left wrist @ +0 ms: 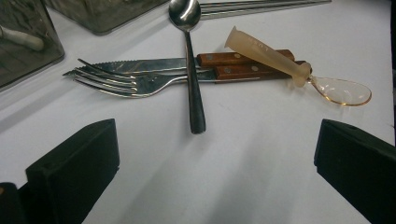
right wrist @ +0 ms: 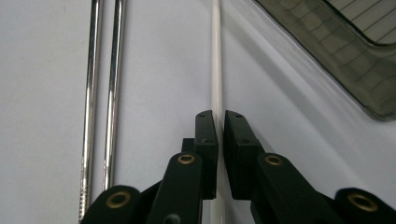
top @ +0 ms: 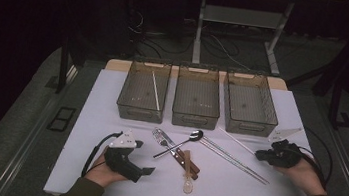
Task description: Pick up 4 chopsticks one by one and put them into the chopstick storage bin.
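A: Left to right. Left gripper (top: 146, 170) rests on the white table (top: 231, 195), jaws spread wide, nothing between them. It faces the cutlery pile: fork (left wrist: 126, 84) and serrated knife (left wrist: 140, 65) with wooden handles, steel spoon (left wrist: 189, 60) laid across both, translucent plastic spoon (left wrist: 299, 70) on the handles.

B: Bins?

A: 3 smoked plastic bins along the far edge; the left bin (top: 129, 103) holds 1 white chopstick (top: 156, 91). The other 2 look empty.

B: Right side?

A: 2 steel chopsticks (right wrist: 102, 93) lie parallel. Just beside them, the second white chopstick (right wrist: 216, 70), flat on the table near the right bin (right wrist: 336, 51). Right gripper (right wrist: 221, 114) is clenched on its near end.

B: Step?

A: My reading: sorting cutlery by kind; the grasp is made, the lift not yet. Next move calls for a level lift, then a carry across to the left bin to join its mate. A thin stick may pivot in the pads.

B: Writing?

A: Embossed marks on the plastic spoon handle, unreadable.
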`<state>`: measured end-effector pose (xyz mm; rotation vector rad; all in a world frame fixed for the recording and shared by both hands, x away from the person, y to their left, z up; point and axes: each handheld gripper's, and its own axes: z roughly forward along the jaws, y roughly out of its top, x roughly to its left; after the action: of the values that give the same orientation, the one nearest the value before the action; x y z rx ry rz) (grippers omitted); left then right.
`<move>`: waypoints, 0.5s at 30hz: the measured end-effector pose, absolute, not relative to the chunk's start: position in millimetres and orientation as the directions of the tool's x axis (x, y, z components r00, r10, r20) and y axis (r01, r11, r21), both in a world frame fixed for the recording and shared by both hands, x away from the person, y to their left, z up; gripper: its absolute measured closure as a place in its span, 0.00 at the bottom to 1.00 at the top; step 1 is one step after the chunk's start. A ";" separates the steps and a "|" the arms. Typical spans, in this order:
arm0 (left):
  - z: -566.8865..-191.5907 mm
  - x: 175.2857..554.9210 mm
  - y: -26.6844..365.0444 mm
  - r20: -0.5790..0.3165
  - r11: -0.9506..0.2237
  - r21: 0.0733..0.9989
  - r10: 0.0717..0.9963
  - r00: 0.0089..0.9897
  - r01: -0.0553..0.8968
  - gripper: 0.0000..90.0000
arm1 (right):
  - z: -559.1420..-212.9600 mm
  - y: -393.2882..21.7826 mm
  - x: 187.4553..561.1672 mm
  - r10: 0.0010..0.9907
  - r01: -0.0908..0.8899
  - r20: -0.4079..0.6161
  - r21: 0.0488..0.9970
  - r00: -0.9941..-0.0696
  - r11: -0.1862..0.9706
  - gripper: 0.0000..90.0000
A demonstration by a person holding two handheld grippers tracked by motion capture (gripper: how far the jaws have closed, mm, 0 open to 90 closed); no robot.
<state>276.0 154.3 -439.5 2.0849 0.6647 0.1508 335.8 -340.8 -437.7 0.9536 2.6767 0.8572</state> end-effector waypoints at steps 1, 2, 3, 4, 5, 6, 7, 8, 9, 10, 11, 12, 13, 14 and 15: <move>-439.5 276.0 154.3 -0.142 -0.438 0.805 0.512 0.847 0.400 0.00 | -436.6 -341.0 335.9 0.624 0.523 0.031 0.577 -0.781 0.627 0.94; -439.5 276.0 154.3 -0.142 -0.438 0.805 0.511 0.848 0.399 0.00 | -435.5 -341.2 335.8 0.622 0.522 0.035 0.583 -0.782 0.623 0.94; -439.4 276.0 154.3 -0.142 -0.439 0.805 0.511 0.848 0.399 0.00 | -434.1 -341.9 335.4 0.624 0.523 0.040 0.591 -0.780 0.615 0.94; -439.4 276.0 154.3 -0.142 -0.439 0.805 0.511 0.848 0.399 0.00 | -433.3 -342.3 335.2 0.626 0.526 0.046 0.593 -0.779 0.610 0.94; -439.4 275.9 154.2 -0.142 -0.439 0.805 0.510 0.848 0.399 0.00 | -432.6 -343.1 335.2 0.625 0.524 0.047 0.596 -0.779 0.608 0.94; -439.4 275.9 154.2 -0.142 -0.439 0.805 0.510 0.848 0.399 0.00 | -431.6 -343.8 334.8 0.626 0.526 0.050 0.598 -0.778 0.605 0.94; -439.4 275.9 154.2 -0.142 -0.439 0.805 0.510 0.849 0.399 0.00 | -430.4 -344.9 334.6 0.626 0.526 0.054 0.602 -0.778 0.601 0.94; -439.4 275.9 154.1 -0.142 -0.440 0.805 0.510 0.849 0.399 0.00 | -429.7 -345.6 334.6 0.625 0.523 0.055 0.607 -0.779 0.598 0.94; -439.4 275.9 154.1 -0.142 -0.440 0.805 0.509 0.849 0.399 0.00 | -428.7 -346.1 334.2 0.627 0.525 0.059 0.610 -0.776 0.593 0.94; -439.4 275.9 154.1 -0.142 -0.441 0.804 0.509 0.849 0.399 0.00 | -427.7 -347.0 334.1 0.626 0.524 0.062 0.615 -0.777 0.589 0.94; -439.3 275.8 154.0 -0.141 -0.440 0.805 0.509 0.849 0.398 0.00 | -426.6 -347.6 333.8 0.628 0.525 0.064 0.619 -0.775 0.584 0.94; -439.2 275.8 154.1 -0.141 -0.440 0.805 0.510 0.849 0.398 0.00 | -425.4 -348.6 333.5 0.628 0.523 0.067 0.624 -0.776 0.581 0.94; -439.2 275.8 154.1 -0.141 -0.440 0.805 0.510 0.849 0.398 0.00 | -424.3 -349.2 333.2 0.627 0.523 0.069 0.627 -0.776 0.578 0.94; -439.2 275.7 154.1 -0.141 -0.440 0.805 0.510 0.849 0.398 0.00 | -423.4 -349.7 332.8 0.627 0.522 0.070 0.629 -0.776 0.576 0.94; -439.2 275.8 154.1 -0.141 -0.440 0.805 0.510 0.849 0.398 0.00 | -422.2 -350.3 332.3 0.625 0.523 0.076 0.632 -0.777 0.573 0.94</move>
<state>275.8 154.1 -439.2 2.0869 0.6614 0.1509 332.3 -350.3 -422.2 0.9729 2.6450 0.9848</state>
